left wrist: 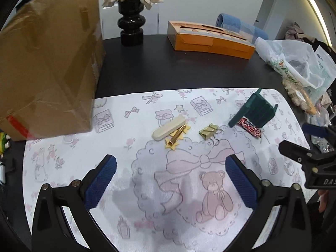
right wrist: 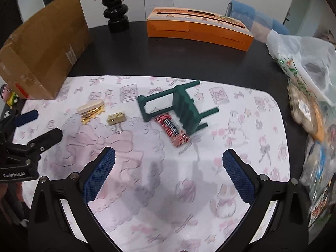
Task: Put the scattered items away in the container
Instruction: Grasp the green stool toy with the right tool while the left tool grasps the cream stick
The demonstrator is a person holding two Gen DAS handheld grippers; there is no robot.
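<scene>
On the patterned white mat (left wrist: 117,138) (right wrist: 241,147) lie a cream oblong case (left wrist: 168,128) (right wrist: 89,106) resting on a gold star clip (left wrist: 176,139) (right wrist: 92,115), a gold binder clip (left wrist: 209,133) (right wrist: 116,116), a red snack wrapper (left wrist: 250,128) (right wrist: 172,131) and a tipped-over dark green miniature stool (left wrist: 255,110) (right wrist: 180,107). My left gripper (left wrist: 171,181) is open, short of the clips, with nothing between its fingers. My right gripper (right wrist: 168,176) is open too, a little short of the wrapper. Each gripper shows at the edge of the other's view.
A big cardboard box (left wrist: 48,63) (right wrist: 46,52) stands at the left on the black table (left wrist: 168,69). A black vase of roses (left wrist: 131,23) (right wrist: 115,14) and an orange carton (left wrist: 208,38) (right wrist: 197,28) sit at the back. Plastic bags (left wrist: 294,63) (right wrist: 310,88) crowd the right edge.
</scene>
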